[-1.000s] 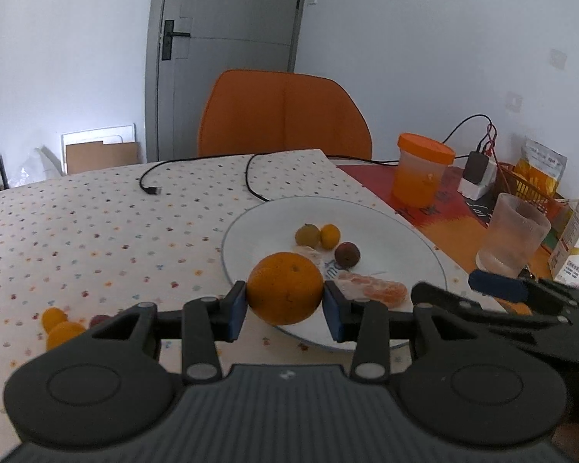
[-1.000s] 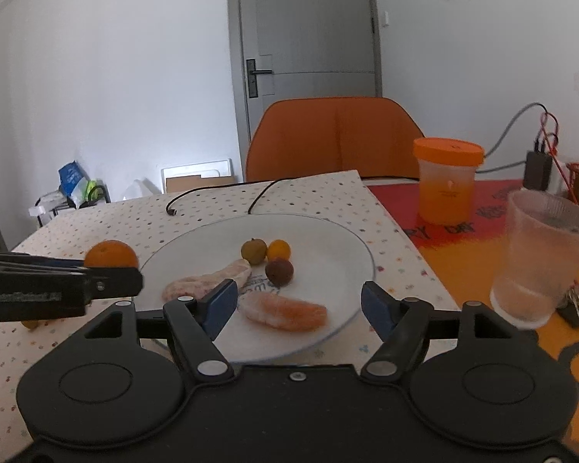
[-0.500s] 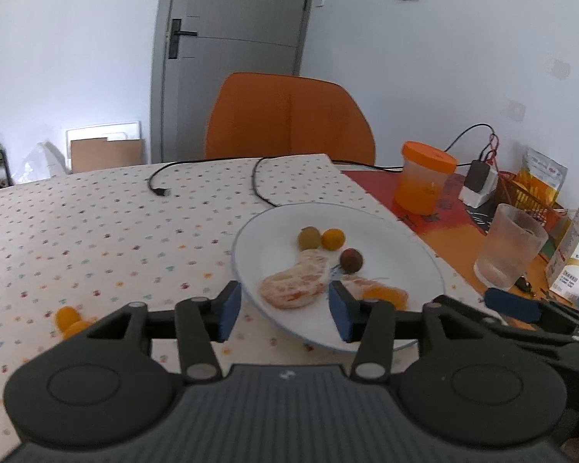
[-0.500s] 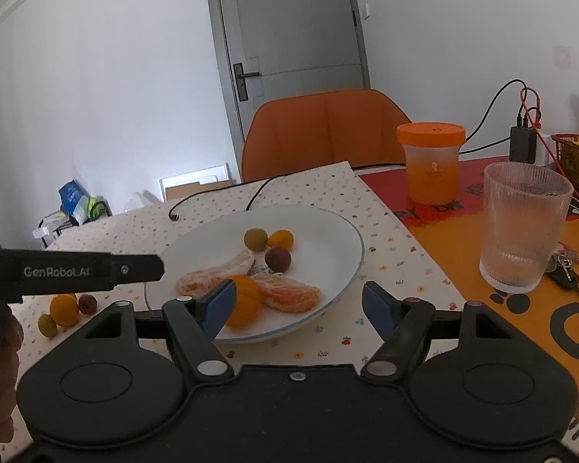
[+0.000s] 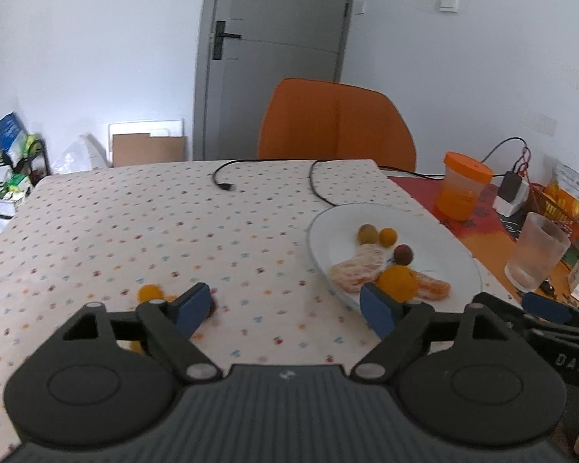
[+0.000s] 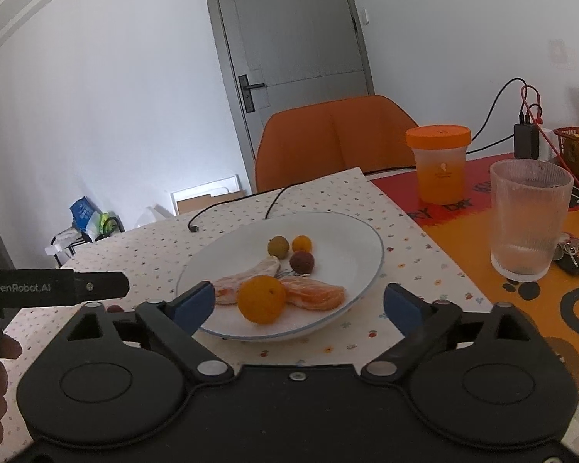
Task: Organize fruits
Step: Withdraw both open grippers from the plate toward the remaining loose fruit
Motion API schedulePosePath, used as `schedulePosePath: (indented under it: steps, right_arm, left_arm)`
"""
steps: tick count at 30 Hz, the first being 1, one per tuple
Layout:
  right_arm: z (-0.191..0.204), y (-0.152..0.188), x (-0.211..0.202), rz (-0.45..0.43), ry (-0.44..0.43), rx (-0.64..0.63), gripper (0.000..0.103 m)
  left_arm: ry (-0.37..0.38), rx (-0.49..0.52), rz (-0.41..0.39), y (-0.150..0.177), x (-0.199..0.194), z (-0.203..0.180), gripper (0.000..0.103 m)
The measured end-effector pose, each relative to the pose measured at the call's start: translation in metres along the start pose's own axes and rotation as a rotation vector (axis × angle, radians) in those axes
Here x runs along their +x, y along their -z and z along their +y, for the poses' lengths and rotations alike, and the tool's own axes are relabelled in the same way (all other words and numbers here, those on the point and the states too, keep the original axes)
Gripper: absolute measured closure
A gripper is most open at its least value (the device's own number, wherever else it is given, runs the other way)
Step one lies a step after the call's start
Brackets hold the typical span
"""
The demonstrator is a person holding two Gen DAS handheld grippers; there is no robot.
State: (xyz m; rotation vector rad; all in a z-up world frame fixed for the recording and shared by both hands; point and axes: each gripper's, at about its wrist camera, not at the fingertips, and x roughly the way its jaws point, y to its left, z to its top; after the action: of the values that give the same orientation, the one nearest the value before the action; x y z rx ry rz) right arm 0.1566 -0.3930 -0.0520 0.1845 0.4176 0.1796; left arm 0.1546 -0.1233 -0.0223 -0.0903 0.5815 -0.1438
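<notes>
A white plate (image 5: 455, 254) (image 6: 359, 239) holds a whole orange (image 5: 397, 283) (image 6: 261, 299), peeled orange segments (image 6: 314, 293), a green-brown small fruit (image 6: 278, 247), a small orange fruit (image 6: 302, 243) and a dark red fruit (image 6: 302, 262). My left gripper (image 5: 285, 306) is open and empty above the tablecloth, left of the plate. Small fruits (image 5: 150, 292) lie by its left finger, partly hidden. My right gripper (image 6: 299, 306) is open and empty at the plate's near rim.
An orange-lidded jar (image 6: 440, 162) and a ribbed glass (image 6: 529, 216) stand right of the plate, with keys (image 6: 571, 258) beside the glass. A black cable (image 5: 316, 185) lies behind the plate. An orange chair (image 5: 336, 123) stands at the table's far side.
My left gripper let go of the orange onto the plate, opened wide and swung left toward the small fruits on the cloth. My right gripper stayed open.
</notes>
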Motion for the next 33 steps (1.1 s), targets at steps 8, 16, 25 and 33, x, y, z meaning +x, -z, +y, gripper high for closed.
schedulePosePath:
  steps: [8, 16, 25, 33]
  right_arm:
    - [0.01, 0.001, -0.003, 0.005, -0.034, 0.013, 0.0]
    - [0.025, 0.002, -0.009, 0.012, -0.071, 0.012, 0.0]
    - [0.049, 0.003, -0.004, 0.039, -0.122, -0.003, 0.0]
    - [0.07, 0.007, 0.002, 0.071, -0.184, -0.034, 0.0]
  left_arm:
    - [-0.035, -0.045, -0.002, 0.003, -0.02, 0.027, 0.007]
    - [-0.1, -0.079, -0.029, 0.006, -0.044, 0.054, 0.001]
    - [-0.133, -0.136, -0.042, 0.007, -0.061, 0.094, 0.001]
    - [-0.129, -0.164, -0.056, 0.014, -0.064, 0.11, 0.001]
